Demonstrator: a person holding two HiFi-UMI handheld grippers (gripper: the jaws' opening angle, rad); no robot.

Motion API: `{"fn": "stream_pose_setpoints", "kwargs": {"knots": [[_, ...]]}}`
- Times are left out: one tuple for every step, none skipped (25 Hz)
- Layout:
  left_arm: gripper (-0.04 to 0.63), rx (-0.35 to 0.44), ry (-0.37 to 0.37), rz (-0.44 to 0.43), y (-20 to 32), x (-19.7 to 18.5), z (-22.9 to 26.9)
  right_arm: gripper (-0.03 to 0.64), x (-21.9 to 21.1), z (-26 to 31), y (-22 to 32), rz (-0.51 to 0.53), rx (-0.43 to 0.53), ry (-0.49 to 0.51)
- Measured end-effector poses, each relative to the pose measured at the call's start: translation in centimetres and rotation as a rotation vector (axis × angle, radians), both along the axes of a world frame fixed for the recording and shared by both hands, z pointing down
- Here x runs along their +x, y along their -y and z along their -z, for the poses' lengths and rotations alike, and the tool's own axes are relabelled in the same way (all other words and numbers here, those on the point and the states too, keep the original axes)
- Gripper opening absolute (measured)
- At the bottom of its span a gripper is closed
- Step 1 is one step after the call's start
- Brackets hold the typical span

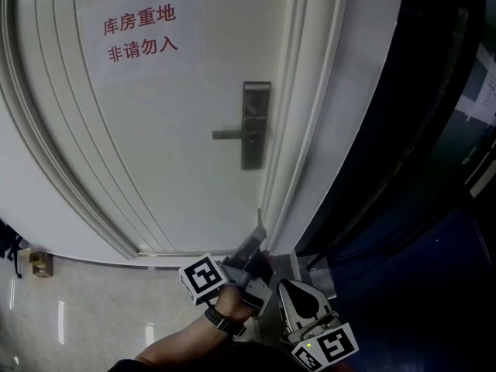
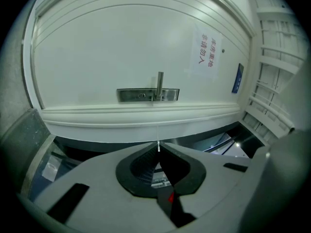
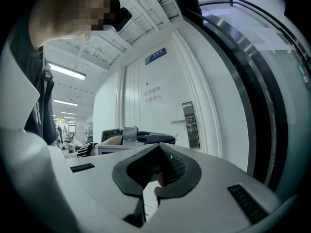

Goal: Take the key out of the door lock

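Head view: can't spot key on lock plate (image 1: 256,124); likely small, stiff, slick, so pinch its head. Left gripper (image 2: 159,148) and right gripper (image 3: 159,148) closed, empty.

A white door (image 1: 155,146) carries a dark metal lock plate (image 1: 255,125) with a lever handle (image 1: 230,135), and a paper notice (image 1: 142,36) in red characters. Below it, a small brown object (image 1: 40,263) sits on the glossy pale floor (image 1: 101,308).

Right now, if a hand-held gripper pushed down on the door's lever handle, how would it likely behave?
The lever handle looks like a slim metal bar, so probably stiff. Fixed to the lock plate at one end, it would likely pivot, not come free. Its smooth finish may be slippery.
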State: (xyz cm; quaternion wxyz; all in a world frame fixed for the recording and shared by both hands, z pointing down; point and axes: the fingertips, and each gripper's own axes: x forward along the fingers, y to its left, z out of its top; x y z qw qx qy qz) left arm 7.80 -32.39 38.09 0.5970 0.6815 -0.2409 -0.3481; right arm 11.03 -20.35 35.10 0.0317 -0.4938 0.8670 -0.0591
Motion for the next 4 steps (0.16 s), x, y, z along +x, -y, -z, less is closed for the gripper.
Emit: {"fn": "stream_pose_setpoints", "kwargs": {"knots": [[0.008, -0.003, -0.006, -0.001, -0.15, 0.08, 0.10, 0.012, 0.03, 0.01, -0.12, 0.000, 0.000, -0.001], [0.008, -0.004, -0.011, -0.002, -0.27, 0.14, 0.20, 0.013, 0.06, 0.03, -0.23, -0.001, 0.000, -0.002], [0.008, -0.003, -0.015, -0.002, -0.38, 0.18, 0.30, 0.012, 0.10, 0.06, -0.32, -0.001, 0.000, -0.002], [0.008, -0.003, -0.018, -0.002, -0.48, 0.22, 0.40, 0.012, 0.13, 0.09, -0.41, 0.000, 0.001, -0.004]]}}
